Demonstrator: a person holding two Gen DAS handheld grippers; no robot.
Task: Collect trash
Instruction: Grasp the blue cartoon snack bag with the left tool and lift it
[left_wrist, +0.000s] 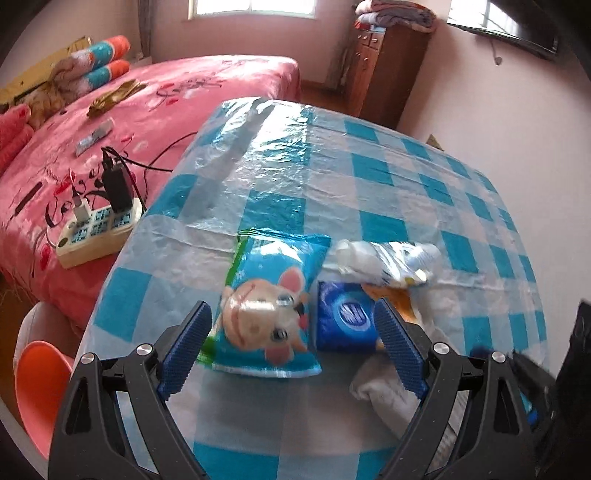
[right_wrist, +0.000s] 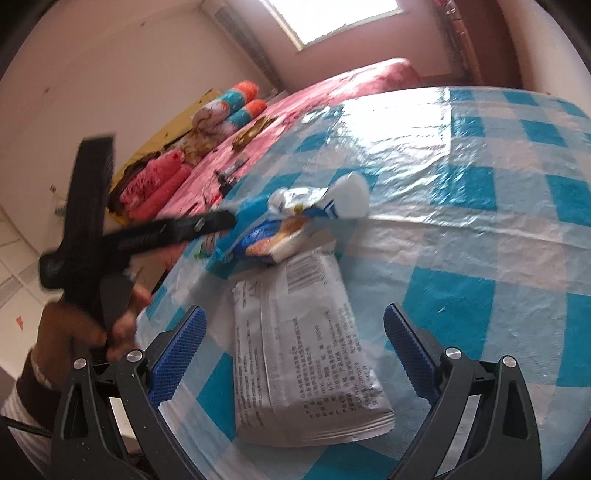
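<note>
Between wide claw (right_wrist: 293, 345): text-covered wrapper (right_wrist: 306, 354).

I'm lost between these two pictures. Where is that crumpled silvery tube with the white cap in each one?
Left wrist view: the crumpled silvery tube with the white cap lies right of centre, beyond the open left gripper, cap pointing left.
Right wrist view: the tube lies at upper centre, beyond the open right gripper, cap pointing right.
Shared landmark: the blue-and-white checked plastic tablecloth under it.
</note>
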